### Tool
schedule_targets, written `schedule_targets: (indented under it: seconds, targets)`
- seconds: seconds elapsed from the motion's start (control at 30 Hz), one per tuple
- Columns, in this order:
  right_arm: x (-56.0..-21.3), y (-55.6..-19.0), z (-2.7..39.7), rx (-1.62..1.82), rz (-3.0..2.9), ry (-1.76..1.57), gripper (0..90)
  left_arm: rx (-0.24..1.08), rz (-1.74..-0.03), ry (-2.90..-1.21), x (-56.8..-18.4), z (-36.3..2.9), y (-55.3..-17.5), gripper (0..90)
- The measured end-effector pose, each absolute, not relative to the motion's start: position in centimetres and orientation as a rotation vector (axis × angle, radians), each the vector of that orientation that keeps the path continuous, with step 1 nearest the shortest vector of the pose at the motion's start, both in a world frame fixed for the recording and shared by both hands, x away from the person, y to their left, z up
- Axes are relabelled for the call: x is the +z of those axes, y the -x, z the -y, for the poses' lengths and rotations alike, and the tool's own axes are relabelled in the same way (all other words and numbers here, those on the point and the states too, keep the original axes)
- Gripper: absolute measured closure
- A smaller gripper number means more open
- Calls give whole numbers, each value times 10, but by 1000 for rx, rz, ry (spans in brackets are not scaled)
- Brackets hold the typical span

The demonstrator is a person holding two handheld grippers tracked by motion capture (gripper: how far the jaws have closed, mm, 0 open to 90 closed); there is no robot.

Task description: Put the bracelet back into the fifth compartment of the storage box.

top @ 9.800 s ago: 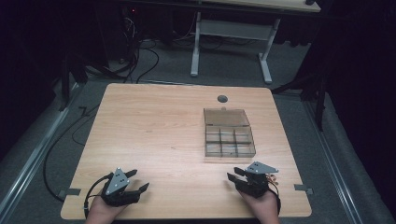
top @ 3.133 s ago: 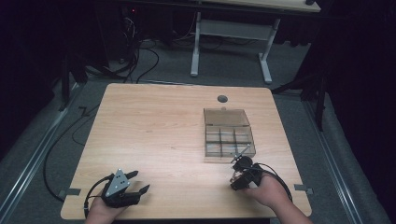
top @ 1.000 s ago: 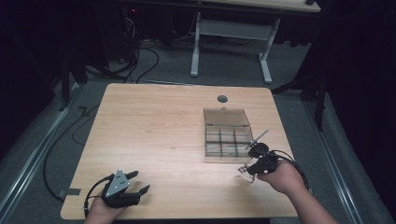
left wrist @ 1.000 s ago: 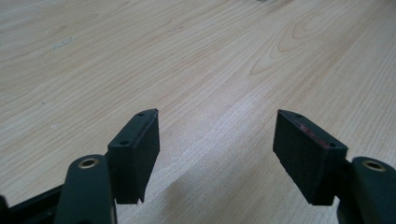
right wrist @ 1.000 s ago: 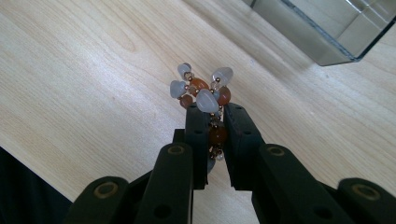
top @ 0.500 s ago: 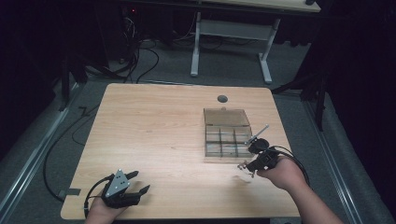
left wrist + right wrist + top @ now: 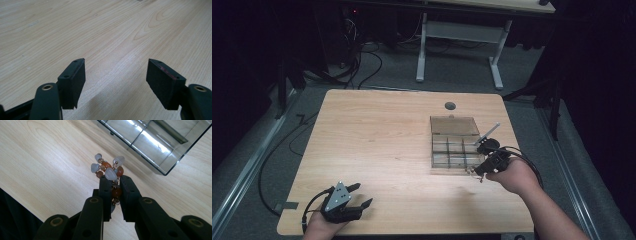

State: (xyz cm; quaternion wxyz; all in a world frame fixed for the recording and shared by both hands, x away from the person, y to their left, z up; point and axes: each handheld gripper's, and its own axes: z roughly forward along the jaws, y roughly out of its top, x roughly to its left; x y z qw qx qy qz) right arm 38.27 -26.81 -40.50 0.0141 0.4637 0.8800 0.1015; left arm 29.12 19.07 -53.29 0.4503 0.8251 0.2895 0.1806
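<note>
A string of orange and milky-white beads (image 7: 108, 170) is pinched between the jaws of my right gripper (image 7: 115, 181), which is shut on it; a bunch of beads pokes out past the tips. That gripper (image 7: 479, 172) hangs in the air by the front right corner of a clear compartment box (image 7: 455, 145), the beads (image 7: 473, 174) dangling below it. The box's corner (image 7: 160, 152) lies just beyond the beads in the right gripper view. My left gripper (image 7: 358, 196) rests at the table's front left, jaws open with nothing between them (image 7: 115, 75).
The wooden table (image 7: 377, 140) has a round grommet hole (image 7: 450, 106) near its far edge. The box's lid (image 7: 454, 125) lies open toward the far side. Beyond the table are cables and a desk frame (image 7: 462, 35) on grey floor.
My right gripper has risen and shifted slightly toward the box's front right corner, carrying the beads. The left gripper has stayed put.
</note>
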Motion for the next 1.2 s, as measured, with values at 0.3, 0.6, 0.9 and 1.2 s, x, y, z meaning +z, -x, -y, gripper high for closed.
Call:
schedule_targets:
  seconds: [0.3,0.6,0.9,1.2]
  targets:
    - [-397,-395,262,309,-2742,-1452,817,445,-716,-2042,-533,-191,-291,321]
    - [-395,-410,256,271,-2751,-1448,817,443,-717,-2038,-533,-191,-291,321]
    - [-384,-425,245,239,-2750,-1440,817,441,-713,-2038,-533,-191,-291,321]
    - [-385,-444,235,277,-2746,-1421,817,441,-712,-2037,-533,-191,-291,321]
